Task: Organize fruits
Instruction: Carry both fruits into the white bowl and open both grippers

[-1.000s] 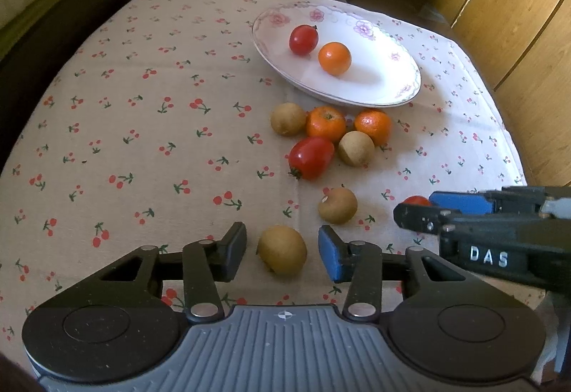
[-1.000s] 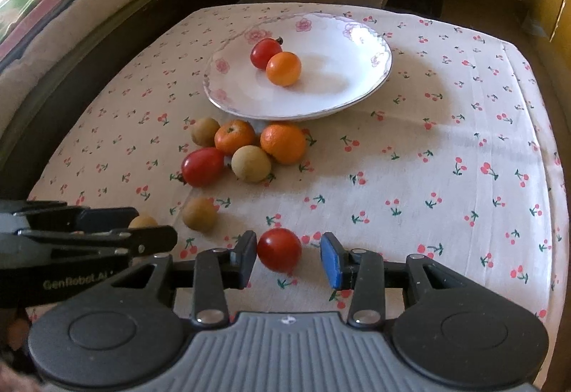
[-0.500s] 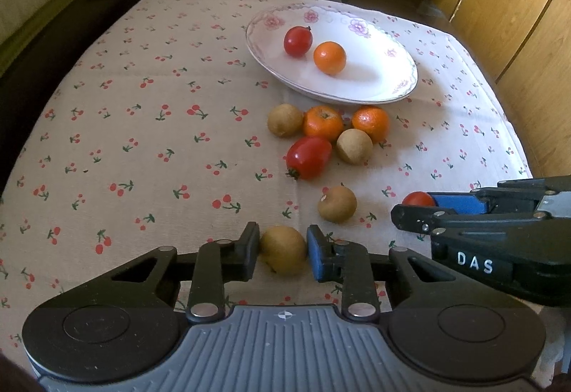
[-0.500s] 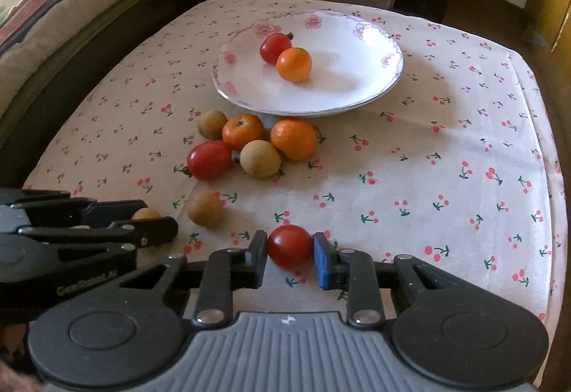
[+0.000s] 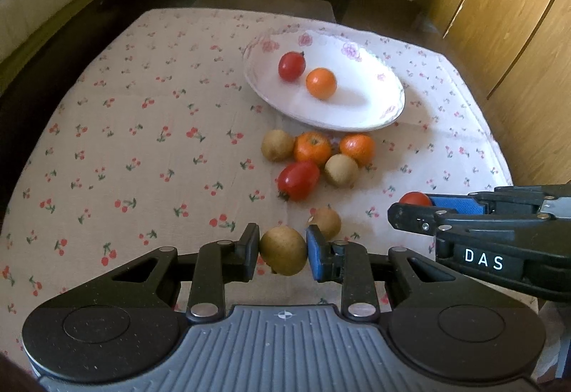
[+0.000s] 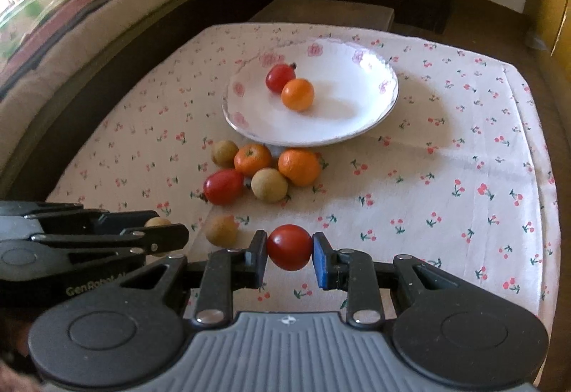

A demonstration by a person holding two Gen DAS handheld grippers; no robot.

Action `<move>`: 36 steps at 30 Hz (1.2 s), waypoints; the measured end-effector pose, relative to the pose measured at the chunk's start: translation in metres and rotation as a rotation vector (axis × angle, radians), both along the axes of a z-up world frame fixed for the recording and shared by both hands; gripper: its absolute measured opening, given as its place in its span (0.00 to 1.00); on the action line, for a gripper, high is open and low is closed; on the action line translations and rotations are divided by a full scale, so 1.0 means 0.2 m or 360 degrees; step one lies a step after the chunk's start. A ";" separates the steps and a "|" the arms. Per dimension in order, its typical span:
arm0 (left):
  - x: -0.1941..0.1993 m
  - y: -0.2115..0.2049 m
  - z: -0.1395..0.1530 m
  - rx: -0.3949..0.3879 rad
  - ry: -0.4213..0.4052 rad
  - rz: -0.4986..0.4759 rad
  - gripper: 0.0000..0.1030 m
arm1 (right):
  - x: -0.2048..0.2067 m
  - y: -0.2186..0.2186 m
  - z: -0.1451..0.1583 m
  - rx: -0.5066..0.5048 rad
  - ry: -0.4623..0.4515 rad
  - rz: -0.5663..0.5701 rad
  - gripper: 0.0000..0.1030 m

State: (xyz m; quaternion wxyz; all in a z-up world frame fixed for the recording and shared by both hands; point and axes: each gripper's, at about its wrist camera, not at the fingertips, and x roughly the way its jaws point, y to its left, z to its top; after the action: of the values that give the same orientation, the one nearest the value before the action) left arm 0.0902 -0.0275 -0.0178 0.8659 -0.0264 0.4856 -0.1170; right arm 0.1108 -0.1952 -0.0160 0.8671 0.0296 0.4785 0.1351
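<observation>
Left wrist view: the left gripper has its fingers clamped on a brown round fruit, one finger at the fruit's 9 o'clock side and the blue-padded one at its 3 o'clock side. A second brown fruit lies on the cherry-print cloth of the counter just past the held one, toward 1 o'clock. At 3 o'clock in this view the right gripper enters side-on with a red tomato between its fingers.

Right wrist view: the right gripper has its fingers closed on the red tomato, which is pinched at its 9 and 3 o'clock sides. The left gripper shows at 9 o'clock, with the held brown fruit partly hidden behind its fingers.

Farther along the counter, at 12 o'clock from both grippers, lies a cluster of five fruits: an elongated tomato, two oranges and two brown fruits, touching or nearly touching. Just beyond the cluster stands a white floral plate holding a tomato and a small orange, side by side.
</observation>
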 end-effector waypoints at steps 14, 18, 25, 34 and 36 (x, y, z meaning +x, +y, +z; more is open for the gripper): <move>0.20 -0.09 0.11 -0.0053 -0.0085 -0.0009 0.35 | 0.16 -0.02 0.06 0.0027 -0.0063 -0.0062 0.28; 0.28 -0.11 0.12 -0.0057 -0.0093 0.0000 0.35 | 0.24 -0.04 0.08 0.0023 -0.0082 -0.0068 0.28; 0.42 -0.15 0.09 -0.0039 -0.0088 0.0000 0.35 | 0.38 -0.07 0.06 0.0007 -0.0085 -0.0088 0.28; 0.51 -0.18 0.04 -0.0027 -0.0053 0.0024 0.35 | 0.48 -0.08 0.01 -0.0001 -0.0067 -0.0096 0.28; 0.51 -0.18 0.04 -0.0026 -0.0051 0.0029 0.35 | 0.49 -0.08 0.00 0.0005 -0.0063 -0.0102 0.28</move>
State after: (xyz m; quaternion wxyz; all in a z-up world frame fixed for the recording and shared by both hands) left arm 0.1930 -0.0628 -0.0105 0.8744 -0.0360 0.4704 -0.1135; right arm 0.2088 -0.2120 -0.0159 0.8803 0.0436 0.4597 0.1087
